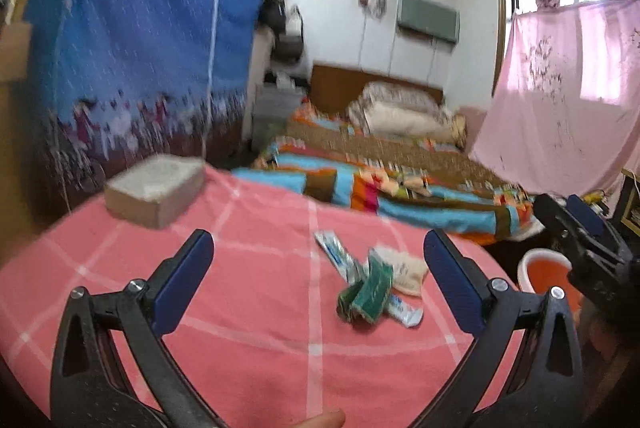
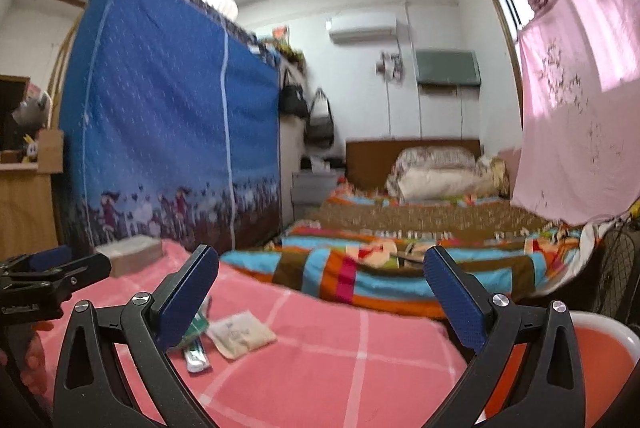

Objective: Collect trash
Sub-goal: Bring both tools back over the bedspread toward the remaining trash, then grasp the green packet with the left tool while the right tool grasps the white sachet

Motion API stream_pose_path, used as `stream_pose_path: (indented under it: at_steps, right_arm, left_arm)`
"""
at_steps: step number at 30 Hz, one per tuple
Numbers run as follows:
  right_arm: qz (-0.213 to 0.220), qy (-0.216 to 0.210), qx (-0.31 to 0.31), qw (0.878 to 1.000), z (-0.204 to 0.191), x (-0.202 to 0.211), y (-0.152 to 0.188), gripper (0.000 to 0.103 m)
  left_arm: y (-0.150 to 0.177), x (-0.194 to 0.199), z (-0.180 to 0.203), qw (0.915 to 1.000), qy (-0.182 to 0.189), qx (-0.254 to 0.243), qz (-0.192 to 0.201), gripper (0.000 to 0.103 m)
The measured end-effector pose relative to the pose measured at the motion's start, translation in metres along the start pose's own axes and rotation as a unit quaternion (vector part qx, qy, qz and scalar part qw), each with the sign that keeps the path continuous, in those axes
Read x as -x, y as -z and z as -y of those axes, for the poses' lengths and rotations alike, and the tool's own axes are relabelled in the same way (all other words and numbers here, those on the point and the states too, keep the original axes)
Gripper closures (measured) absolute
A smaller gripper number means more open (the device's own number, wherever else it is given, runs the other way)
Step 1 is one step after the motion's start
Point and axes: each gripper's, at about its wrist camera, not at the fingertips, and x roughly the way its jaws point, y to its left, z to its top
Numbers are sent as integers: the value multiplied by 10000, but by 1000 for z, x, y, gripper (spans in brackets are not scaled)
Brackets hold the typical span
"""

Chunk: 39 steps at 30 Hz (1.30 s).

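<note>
Hovering over wrappers on pink blanket: left claw, right claw, both released; orange bin interior unclear.

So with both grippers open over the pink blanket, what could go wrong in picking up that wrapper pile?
1. The green wrapper, silver sachet and cream packet overlap, so the left gripper may pinch several or drag one loose.
2. They lie flat on the soft pink blanket; the fingers could catch fabric instead.
3. The orange bin sits beyond the bed's edge, near the right gripper; a light wrapper might miss it.
</note>
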Motion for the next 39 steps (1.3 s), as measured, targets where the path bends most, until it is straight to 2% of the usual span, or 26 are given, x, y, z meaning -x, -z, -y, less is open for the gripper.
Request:
stream_pose_path:
  at_steps: [2,5,10,14,16,18,19,21,25,27,30,39]
  right_arm:
    - [-266,16,-10,9996,-1,-10,2,0]
    - [-665,3,-36,9978,0,-24,5,0]
    - [-1347,23,-18,9909,0,-46,14,0]
    - [-1716,-66,73,9851,-5,-58,20,0]
    - [-1876,-102,104,9821,-6,-63,22,0]
    - [-2033,-130,128,9790,-7,-68,25,0]
    - [-2085,-147,136,9778,-8,-70,26,0]
    - [-2230,-226,165,9744,-10,-75,29,0]
    - [-2577,-509,251,9646,-16,-89,34,0]
    - [-2817,-678,330,9565,-21,-97,38,0]
    - [-2965,-882,428,9500,-27,-102,41,0]
    - [-3342,-1258,857,9301,-46,-130,46,5]
  left_arm:
    - [1,-14,2,9991,85,9,-404,0]
    - [6,-27,6,9967,169,-53,-793,0]
    - [11,-38,13,9923,338,-186,-1177,8]
    - [14,-53,15,9860,467,-255,-1580,24]
    - [16,-62,15,9815,525,-231,-1826,34]
    - [18,-67,14,9783,597,-177,-1977,52]
    - [19,-68,12,9769,629,-128,-2040,56]
    - [19,-66,11,9772,665,-70,-2014,69]
    - [17,-57,8,9802,657,9,-1867,75]
    - [14,-54,3,9829,611,99,-1736,83]
    - [12,-51,-5,9848,534,274,-1629,87]
    - [16,-58,-20,9808,420,666,-1785,89]
